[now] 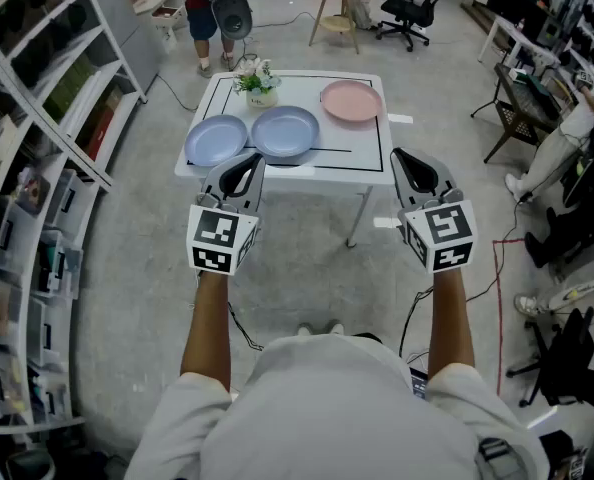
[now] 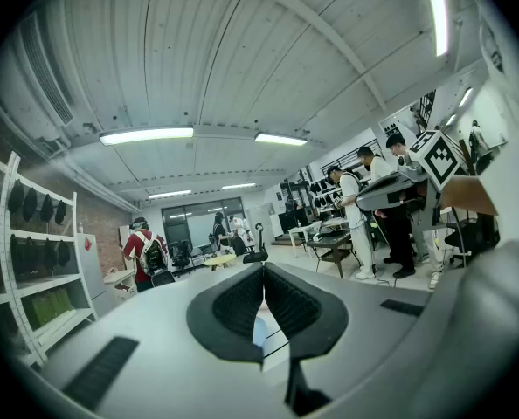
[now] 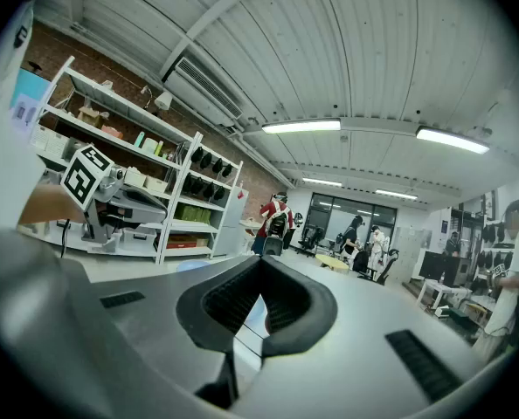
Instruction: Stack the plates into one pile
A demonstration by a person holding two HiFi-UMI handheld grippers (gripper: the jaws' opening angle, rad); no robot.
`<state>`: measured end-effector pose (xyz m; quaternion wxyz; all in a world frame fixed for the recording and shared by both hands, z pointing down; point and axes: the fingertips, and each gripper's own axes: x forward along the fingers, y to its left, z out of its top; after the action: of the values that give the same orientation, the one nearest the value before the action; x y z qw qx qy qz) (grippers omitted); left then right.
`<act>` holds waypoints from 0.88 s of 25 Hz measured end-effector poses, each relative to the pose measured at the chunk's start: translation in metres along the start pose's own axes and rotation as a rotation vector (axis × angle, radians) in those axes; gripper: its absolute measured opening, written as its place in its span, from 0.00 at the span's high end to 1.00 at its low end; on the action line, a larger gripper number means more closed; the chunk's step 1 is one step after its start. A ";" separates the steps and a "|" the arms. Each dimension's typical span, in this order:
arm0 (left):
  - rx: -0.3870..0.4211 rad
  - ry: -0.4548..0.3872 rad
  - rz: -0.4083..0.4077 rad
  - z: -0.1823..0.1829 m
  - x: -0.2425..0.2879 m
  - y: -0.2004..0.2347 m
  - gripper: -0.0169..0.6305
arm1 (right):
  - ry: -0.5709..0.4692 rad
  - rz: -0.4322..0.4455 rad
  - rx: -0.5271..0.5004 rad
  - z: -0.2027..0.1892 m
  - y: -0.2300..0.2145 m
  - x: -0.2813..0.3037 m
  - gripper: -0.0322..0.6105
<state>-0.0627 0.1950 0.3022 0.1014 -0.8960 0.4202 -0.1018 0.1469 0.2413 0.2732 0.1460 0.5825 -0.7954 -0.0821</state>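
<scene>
Both grippers at the start of the stacking step. The left gripper (image 1: 245,164) and right gripper (image 1: 407,162) are held nearly level on the near side of the worktop (image 1: 369,146), short of its edge. Each has its jaws pressed together with nothing between them. Three plates lie singly on the worktop: a pale blue plate (image 1: 216,140) at near left, a blue plate (image 1: 286,131) just beside it at centre, and a pink plate (image 1: 351,100) farther off to the right. A flower pot (image 1: 258,81) stands at the far edge. Nothing is stacked yet. A sound approach would probably be to open the jaws before reaching in, pinch one plate by its near rim, keep it level and lower it squarely onto its neighbour, clear of the flower pot.
</scene>
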 end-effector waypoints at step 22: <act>-0.012 0.050 -0.043 -0.050 0.099 0.057 0.94 | -0.006 0.003 0.101 -0.031 -0.035 0.111 0.93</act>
<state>-0.0560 0.0778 0.3446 0.0834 -0.9025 0.4040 -0.1240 0.1578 0.1259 0.3070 0.1142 0.5877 -0.7998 -0.0434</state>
